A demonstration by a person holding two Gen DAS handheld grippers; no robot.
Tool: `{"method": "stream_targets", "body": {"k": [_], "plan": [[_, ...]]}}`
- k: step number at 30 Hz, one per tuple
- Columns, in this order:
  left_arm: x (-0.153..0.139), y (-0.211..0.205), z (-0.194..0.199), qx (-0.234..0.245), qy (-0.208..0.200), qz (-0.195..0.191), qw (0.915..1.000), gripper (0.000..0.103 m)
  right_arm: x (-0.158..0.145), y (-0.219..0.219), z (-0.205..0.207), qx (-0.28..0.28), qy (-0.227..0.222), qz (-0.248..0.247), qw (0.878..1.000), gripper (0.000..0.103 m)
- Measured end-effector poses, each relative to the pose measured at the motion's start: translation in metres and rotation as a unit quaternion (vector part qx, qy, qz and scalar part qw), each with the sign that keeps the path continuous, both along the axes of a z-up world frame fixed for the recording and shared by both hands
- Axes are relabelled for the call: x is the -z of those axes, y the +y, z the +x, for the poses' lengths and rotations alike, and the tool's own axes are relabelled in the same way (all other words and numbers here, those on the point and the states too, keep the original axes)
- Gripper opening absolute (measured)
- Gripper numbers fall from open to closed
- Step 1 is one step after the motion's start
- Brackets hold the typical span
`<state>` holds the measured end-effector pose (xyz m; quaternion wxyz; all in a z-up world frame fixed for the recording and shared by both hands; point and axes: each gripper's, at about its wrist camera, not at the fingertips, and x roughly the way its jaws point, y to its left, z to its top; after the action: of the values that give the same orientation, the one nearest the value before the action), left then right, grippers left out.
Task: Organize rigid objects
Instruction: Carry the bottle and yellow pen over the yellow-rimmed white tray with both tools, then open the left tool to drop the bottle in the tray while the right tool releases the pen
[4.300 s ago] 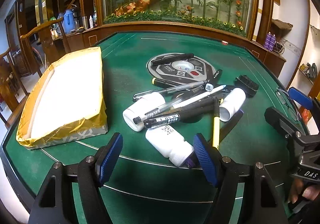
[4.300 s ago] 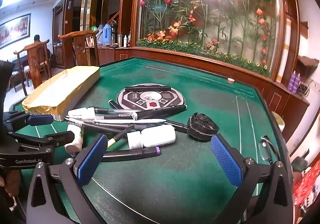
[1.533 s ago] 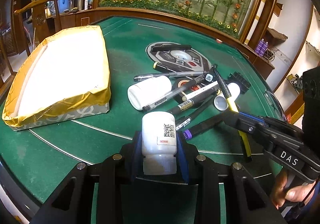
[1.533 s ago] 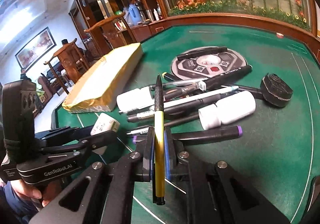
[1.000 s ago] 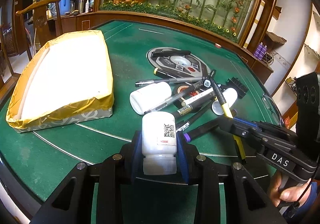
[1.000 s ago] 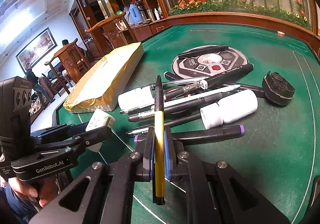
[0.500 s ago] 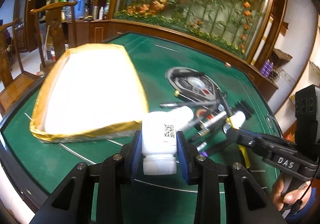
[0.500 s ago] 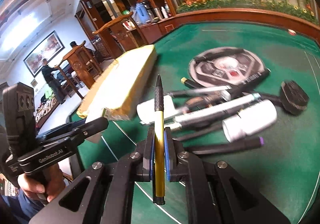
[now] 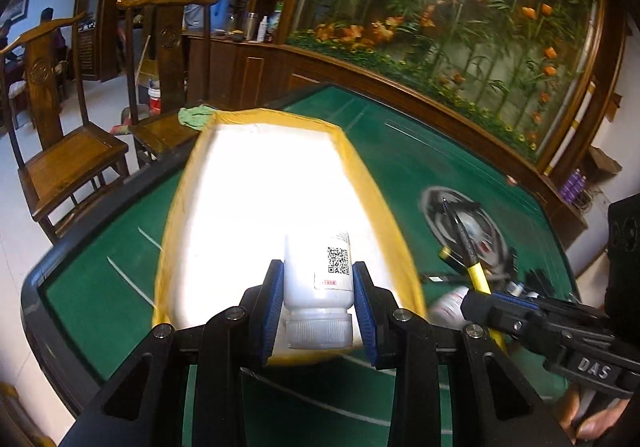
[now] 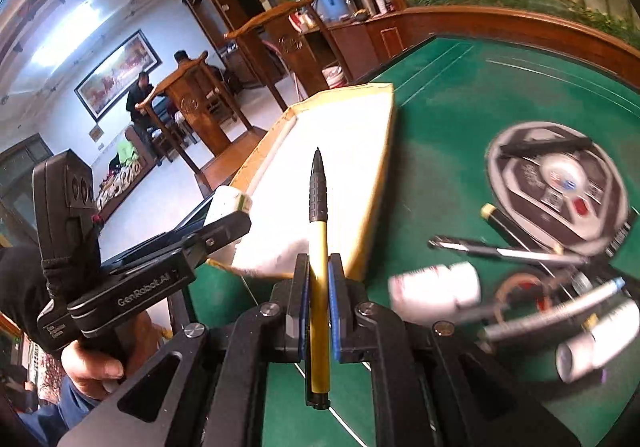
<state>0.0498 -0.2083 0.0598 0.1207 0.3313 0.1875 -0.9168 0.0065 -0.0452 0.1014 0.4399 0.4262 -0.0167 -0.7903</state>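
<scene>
My left gripper [image 9: 318, 279] is shut on a white bottle [image 9: 316, 287] with a QR label, cap toward the camera, held over the near end of the white-lined, yellow-rimmed box [image 9: 256, 114]. My right gripper [image 10: 319, 267] is shut on a yellow pen [image 10: 319, 247] with a black grip, whose tip points at the box [image 10: 382, 151]. In the right wrist view the left gripper [image 10: 236, 217] and its bottle [image 10: 226, 203] hang at the box's near left corner. The left wrist view shows the right gripper [image 9: 480, 301] with the pen [image 9: 476, 273] just right of the box.
A pile of pens [image 10: 504, 252], white bottles [image 10: 436, 291] and a round grey disc [image 10: 556, 183] lies on the green table [image 10: 452, 95] right of the box. Wooden chairs [image 9: 60, 151] stand beyond the table's left edge [image 9: 36, 287]. People sit far back [image 10: 140, 95].
Both grippers have swung left and slightly up toward the box, keeping the bottle and the pen. The box now fills the middle of the left wrist view, and the pile has slid right.
</scene>
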Motion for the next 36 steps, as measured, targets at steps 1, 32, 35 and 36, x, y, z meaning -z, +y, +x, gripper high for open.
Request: {"method": "stream_targets", "body": {"k": [1,32,35,36], "plan": [[0.002,-0.005,-0.005,-0.006,-0.003,-0.002,1.0,0.036,0.0,-0.009,-0.004,-0.002,0.0,0.003,1.0,0.008],[0.046,-0.052,-0.031,-0.064,-0.042,0.006,0.997,0.036,0.053,-0.123,-0.065,0.022,-0.054,0.072,0.996,0.008],[0.046,-0.049,-0.029,-0.069,-0.047,-0.001,0.9965,0.036,0.054,-0.128,-0.065,0.021,-0.047,0.08,0.995,0.008],[0.046,-0.049,-0.03,-0.068,-0.048,-0.004,0.9965,0.036,0.053,-0.128,-0.065,0.023,-0.044,0.079,0.996,0.008]]}}
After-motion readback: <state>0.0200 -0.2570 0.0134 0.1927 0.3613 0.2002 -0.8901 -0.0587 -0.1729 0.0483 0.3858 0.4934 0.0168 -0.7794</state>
